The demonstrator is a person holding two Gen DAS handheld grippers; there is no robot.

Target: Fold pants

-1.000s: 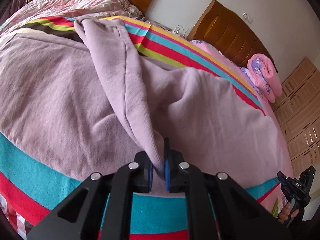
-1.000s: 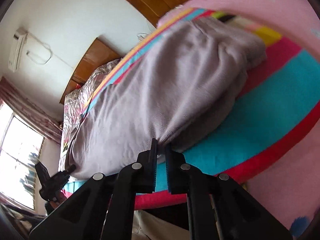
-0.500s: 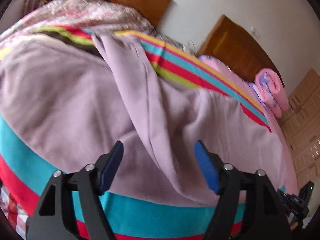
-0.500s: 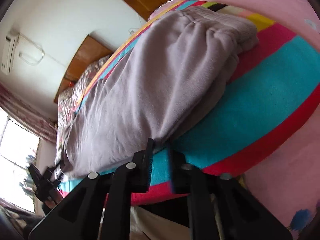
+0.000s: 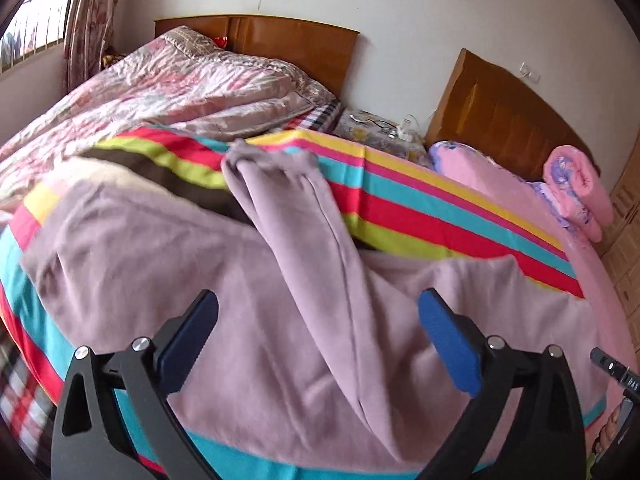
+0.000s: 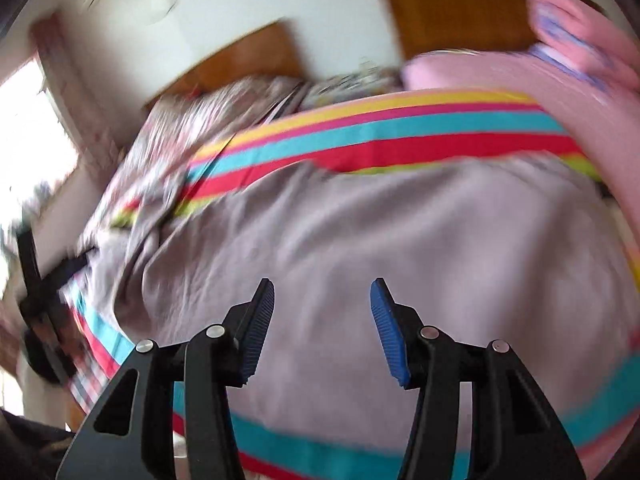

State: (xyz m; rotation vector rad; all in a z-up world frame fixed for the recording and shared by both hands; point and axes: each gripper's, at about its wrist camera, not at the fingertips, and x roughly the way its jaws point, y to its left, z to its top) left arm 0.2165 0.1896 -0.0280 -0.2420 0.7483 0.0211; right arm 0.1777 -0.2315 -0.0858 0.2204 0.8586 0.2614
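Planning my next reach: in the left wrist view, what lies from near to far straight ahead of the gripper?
Left gripper, open over nothing → mauve pants → their long folded leg → striped sheet → cluttered nightstand → white wall.

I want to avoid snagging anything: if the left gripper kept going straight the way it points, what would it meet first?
Probably the lilac pants spread on the striped bedcover; the open left gripper points down at them, nothing between.
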